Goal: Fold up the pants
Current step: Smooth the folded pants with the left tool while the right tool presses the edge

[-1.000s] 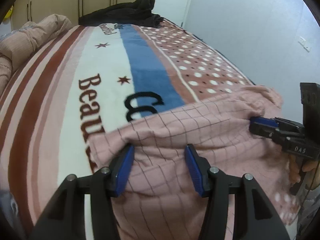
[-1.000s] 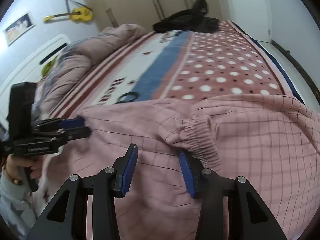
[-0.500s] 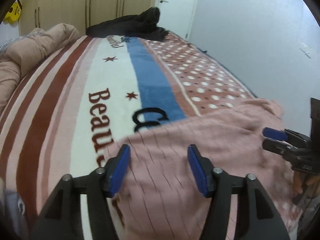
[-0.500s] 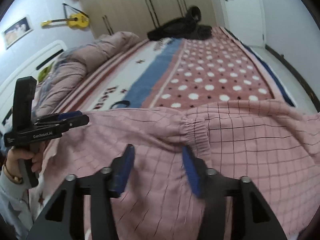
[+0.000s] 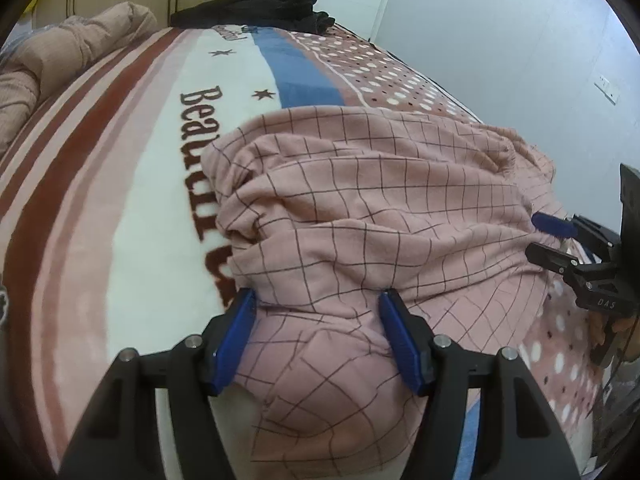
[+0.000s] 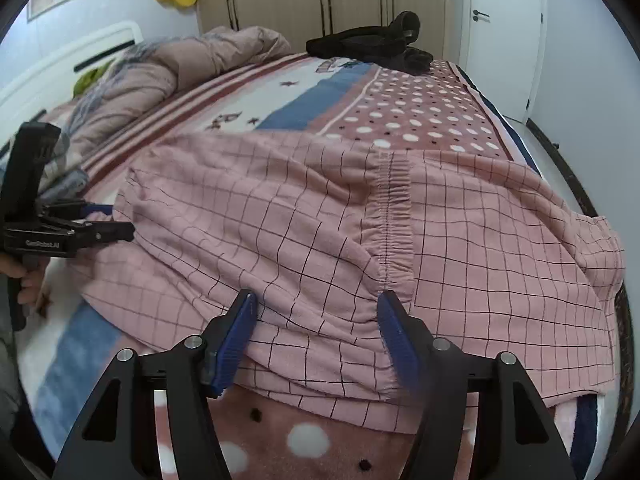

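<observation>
The pink checked pants (image 5: 360,200) lie rumpled on the bed blanket (image 5: 160,184), with the gathered elastic waistband (image 6: 394,216) showing in the right wrist view. My left gripper (image 5: 318,308) is open, its blue pads either side of a bunched fold at the near left end of the pants. My right gripper (image 6: 316,308) is open over the near edge of the pants (image 6: 320,220), beside the waistband. Each gripper shows in the other's view: the right one (image 5: 554,236) and the left one (image 6: 116,222), both open at the cloth's edge.
The blanket has red stripes, a white band with lettering, a blue band and a dotted pink field (image 6: 416,112). A rumpled quilt (image 6: 168,76) lies at the left. A black garment (image 5: 260,4) lies at the bed's far end. The wall (image 5: 500,40) runs along the right.
Both grippers stayed open and moved back toward me. The pants now lie bunched up and doubled over, farther up the bed, covering the lettering they left bare before.
</observation>
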Action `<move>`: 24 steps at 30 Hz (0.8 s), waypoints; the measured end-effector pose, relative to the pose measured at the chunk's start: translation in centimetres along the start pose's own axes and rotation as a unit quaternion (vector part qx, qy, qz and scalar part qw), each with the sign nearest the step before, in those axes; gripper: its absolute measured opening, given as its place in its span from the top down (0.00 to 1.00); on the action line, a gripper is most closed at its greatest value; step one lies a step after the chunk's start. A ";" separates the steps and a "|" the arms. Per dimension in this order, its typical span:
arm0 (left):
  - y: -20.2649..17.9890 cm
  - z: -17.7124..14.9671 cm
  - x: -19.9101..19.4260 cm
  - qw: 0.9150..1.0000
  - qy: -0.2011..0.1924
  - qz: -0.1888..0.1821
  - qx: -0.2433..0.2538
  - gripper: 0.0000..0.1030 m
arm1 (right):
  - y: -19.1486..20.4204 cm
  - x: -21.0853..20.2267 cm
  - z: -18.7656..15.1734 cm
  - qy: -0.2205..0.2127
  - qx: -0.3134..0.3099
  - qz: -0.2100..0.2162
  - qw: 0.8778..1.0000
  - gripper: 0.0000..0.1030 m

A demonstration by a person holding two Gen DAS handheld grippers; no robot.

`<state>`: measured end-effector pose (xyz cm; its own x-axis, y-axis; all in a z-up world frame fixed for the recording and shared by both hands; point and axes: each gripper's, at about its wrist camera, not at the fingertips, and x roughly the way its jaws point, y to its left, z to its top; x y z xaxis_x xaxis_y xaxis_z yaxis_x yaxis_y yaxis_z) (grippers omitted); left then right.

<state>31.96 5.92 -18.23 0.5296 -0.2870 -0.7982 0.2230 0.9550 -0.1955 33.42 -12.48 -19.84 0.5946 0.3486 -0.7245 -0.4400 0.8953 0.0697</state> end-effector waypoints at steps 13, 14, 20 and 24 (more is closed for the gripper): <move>-2.5 1.9 -5.5 0.999 -0.053 0.001 -0.004 0.33 | -11.9 -8.4 -4.1 -0.046 0.199 -0.011 0.979 0.23; -2.8 2.3 -5.6 0.998 -0.057 0.001 -0.004 0.33 | -13.5 -8.9 -5.1 -0.042 0.228 -0.007 0.973 0.23; -4.9 3.2 -5.6 0.998 -0.061 -0.011 -0.008 0.33 | -18.7 -9.1 -9.7 -0.044 0.335 0.070 0.939 0.22; -5.9 3.2 -5.4 0.998 -0.056 -0.006 0.003 0.33 | -20.4 -8.6 -9.7 -0.068 0.381 0.060 0.920 0.22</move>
<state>30.46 1.62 -10.95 0.6157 -0.3047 -0.7266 0.2344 0.9513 -0.2003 30.72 -36.41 -21.63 0.6746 0.4422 -0.5911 0.0610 0.7646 0.6416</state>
